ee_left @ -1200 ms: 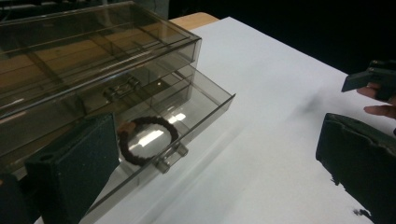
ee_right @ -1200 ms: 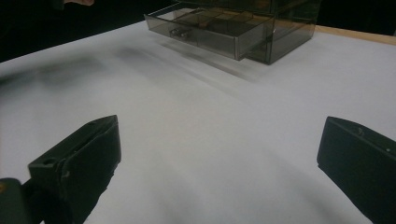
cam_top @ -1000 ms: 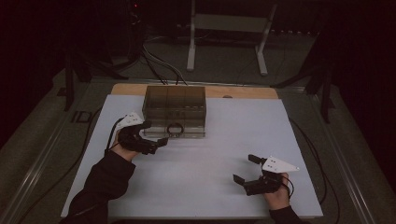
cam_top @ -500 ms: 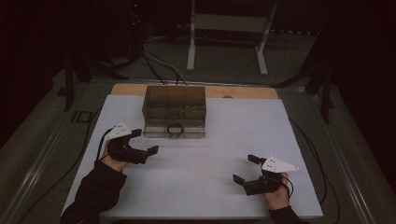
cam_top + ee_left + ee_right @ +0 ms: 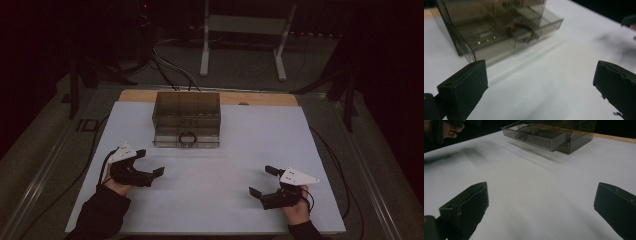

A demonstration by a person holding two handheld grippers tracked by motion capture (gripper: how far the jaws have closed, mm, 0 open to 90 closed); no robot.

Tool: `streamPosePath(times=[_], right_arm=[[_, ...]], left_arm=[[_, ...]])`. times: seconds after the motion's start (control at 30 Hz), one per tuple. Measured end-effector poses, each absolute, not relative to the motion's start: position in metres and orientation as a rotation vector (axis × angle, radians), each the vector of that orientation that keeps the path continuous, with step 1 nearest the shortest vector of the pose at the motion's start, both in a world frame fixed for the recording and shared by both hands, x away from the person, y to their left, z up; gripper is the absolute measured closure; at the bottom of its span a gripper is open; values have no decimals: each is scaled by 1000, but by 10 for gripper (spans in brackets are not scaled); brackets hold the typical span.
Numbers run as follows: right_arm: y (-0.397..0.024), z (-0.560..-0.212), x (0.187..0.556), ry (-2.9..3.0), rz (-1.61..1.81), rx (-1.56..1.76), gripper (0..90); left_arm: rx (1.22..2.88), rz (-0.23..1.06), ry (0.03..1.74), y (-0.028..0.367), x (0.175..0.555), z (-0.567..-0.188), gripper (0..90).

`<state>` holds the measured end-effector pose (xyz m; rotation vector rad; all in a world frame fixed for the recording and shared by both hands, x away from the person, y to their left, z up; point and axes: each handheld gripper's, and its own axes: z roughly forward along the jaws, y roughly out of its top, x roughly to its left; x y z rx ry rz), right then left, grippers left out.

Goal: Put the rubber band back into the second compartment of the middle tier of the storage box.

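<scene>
Drawer unit point(image 5: 186, 119): smoky see-through plastic, stood at the far middle of the counter point(image 5: 215, 200), back edge near the bare wooden strip point(image 5: 260, 98); well apart from both tongs.
Bottom drawer point(image 5: 537, 135): pulled partway out toward the person, front standing proud of the cabinet face in the right gripper view.
Ring point(image 5: 188, 138): dark loop, lay inside the open drawer near its front wall; seen through the plastic as a dark curved band point(image 5: 524, 27) in the left gripper view; material could not be told.
Upper drawers: pushed in flush; contents too dim to make out.
Left tongs point(image 5: 149, 162): spread wide, nothing between them; held low over the white surface, left of and nearer than the drawer unit, tips turned toward the right; grey three-cornered plate on top.
Left tongs, own view point(image 5: 540, 82): jaws far apart at the picture's two sides, white counter between, drawer unit ahead at upper left.
Right tongs point(image 5: 262, 181): spread wide, empty; near the front right part of the counter, tips turned left.
Right tongs, own view point(image 5: 541, 202): jaws far apart, bare white surface between, open drawer ahead in the distance.
Counter: white sheet over a wooden top.
Surroundings: dark floor, cables point(image 5: 172, 70) and a pale metal stand point(image 5: 245, 30) beyond the far edge.
</scene>
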<state>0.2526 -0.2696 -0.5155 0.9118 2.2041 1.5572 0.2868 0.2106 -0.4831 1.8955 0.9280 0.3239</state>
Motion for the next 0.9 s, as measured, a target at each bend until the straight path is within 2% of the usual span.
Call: streamPosePath(times=[0.4, 0.9], right_arm=[[-270, -516, 253, 2202, 1563, 914, 0], [-269, -516, 253, 2207, 1560, 911, 0]], left_arm=[[1915, 374, 967, 219, 268, -504, 4], [1881, 442, 984, 233, 247, -510, 4]])
